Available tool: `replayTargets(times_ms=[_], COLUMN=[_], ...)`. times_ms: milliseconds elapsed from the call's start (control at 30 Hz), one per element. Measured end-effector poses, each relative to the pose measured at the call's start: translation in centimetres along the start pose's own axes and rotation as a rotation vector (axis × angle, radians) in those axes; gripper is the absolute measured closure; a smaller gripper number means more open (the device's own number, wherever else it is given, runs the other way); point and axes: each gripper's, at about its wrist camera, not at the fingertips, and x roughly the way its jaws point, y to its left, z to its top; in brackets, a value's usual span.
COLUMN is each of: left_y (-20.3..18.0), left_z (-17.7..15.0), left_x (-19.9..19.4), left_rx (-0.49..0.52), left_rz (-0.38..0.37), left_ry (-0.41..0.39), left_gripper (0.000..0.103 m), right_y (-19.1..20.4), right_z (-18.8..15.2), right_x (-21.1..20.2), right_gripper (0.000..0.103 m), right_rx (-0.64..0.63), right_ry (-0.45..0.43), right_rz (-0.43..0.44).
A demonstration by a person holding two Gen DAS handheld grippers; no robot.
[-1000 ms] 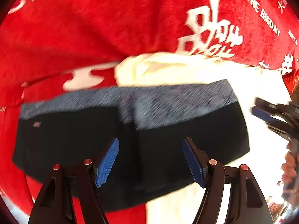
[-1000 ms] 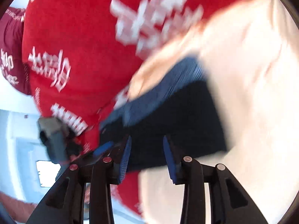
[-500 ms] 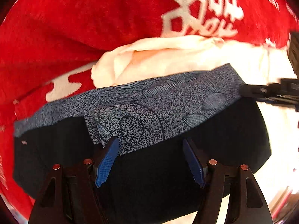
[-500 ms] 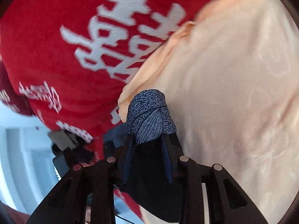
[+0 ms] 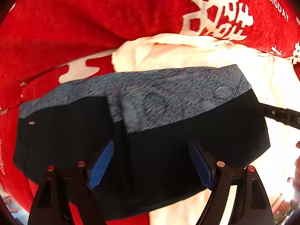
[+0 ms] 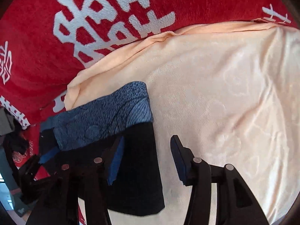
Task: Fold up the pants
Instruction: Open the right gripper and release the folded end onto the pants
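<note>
Lying folded across a red blanket [image 5: 78,22] and a cream cloth [image 5: 187,56], the pants [image 5: 168,159] form a wide dark block, black over most of it with a speckled blue-grey band [image 5: 178,93] along the far edge. Their left part rests on the red blanket, which bears large white characters, and their right part on the cream cloth.

From the left wrist view, the left claw [image 5: 151,165] hangs over the black part of the pants, pointing steeply down. Its jaws have just been opening and stand wide apart; the blue pads [image 5: 102,165] press on nothing, and the fabric shows flat beneath the gap. At the right edge of that view a black finger of the right claw [image 5: 279,115] reaches in beside the right end of the pants.

From the right wrist view, the right claw [image 6: 148,161] sits over the right end of the pants [image 6: 131,168], where the speckled band [image 6: 105,116] meets the cream cloth [image 6: 225,93]. Its jaws have just been opening too. The left pad [image 6: 116,161] is over the black fabric and the right finger is over the cream cloth, so the edge of the pants lies between them, with neither pad pressing on it. The red blanket [image 6: 37,9] fills the top and left of that view, and the left claw [image 6: 35,166] shows dimly at the lower left.
</note>
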Motion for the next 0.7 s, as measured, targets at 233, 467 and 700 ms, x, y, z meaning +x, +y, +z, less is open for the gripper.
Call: replayTargets(times_ms=[233,467,700], left_y=[2.4,4.6,8.0], left_z=[-2.1,-3.7,-6.2], left_x=[-0.7,-1.8,-2.9], left_rx=[-0.028,-0.071,-0.133], left_rz=[0.015,0.017,0.022], left_ry=[0.033,0.030,0.038], left_gripper=[0.021,0.021,0.000], right_y=[2.0,4.6,8.1], right_z=[-3.1,-5.9,-7.6], right_x=[-1.2,-1.8,-1.9], right_gripper=[0.046,0.037,0.032], right_rx=[-0.020,-0.063,-0.117], right_ry=[-0.002,0.010,0.033], right_rz=[-0.076,-0.124,-0.129])
